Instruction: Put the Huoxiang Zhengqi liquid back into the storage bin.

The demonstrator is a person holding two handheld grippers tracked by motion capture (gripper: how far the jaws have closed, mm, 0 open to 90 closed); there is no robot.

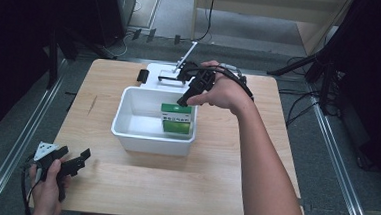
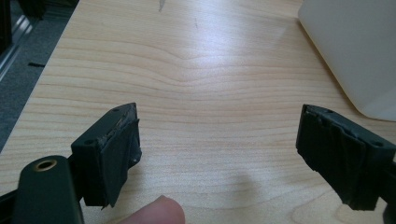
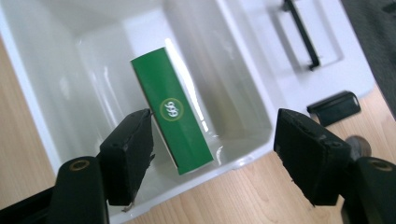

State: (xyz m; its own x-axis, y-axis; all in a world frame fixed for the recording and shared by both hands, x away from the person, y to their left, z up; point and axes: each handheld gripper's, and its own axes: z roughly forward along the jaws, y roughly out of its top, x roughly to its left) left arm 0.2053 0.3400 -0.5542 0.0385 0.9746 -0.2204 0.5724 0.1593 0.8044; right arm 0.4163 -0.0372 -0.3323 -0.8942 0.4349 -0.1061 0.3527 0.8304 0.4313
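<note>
A white tub (image 1: 127, 128) stands mid-table, and a green box (image 1: 177, 120) leans upright against its right inner wall. In the right gripper view the green box (image 3: 175, 112) has a round gold emblem on its narrow face. My right gripper (image 1: 186, 99) hovers open just above the box; in its own view the right gripper (image 3: 215, 126) has its left jaw close beside the box without touching it. My left gripper (image 1: 77, 160) rests open at the table's near left corner. The left gripper (image 2: 219, 128) has only bare wood between its fingers, with the tub's corner (image 2: 355, 51) off to the right.
Behind the tub lies a flat white lid (image 1: 155, 73) with a black handle (image 3: 301, 35). A small black block (image 1: 143, 75) sits to its left, and the same block (image 3: 334, 107) appears at the right of the right gripper view. Bare wooden table (image 1: 174, 181) lies in front of the tub.
</note>
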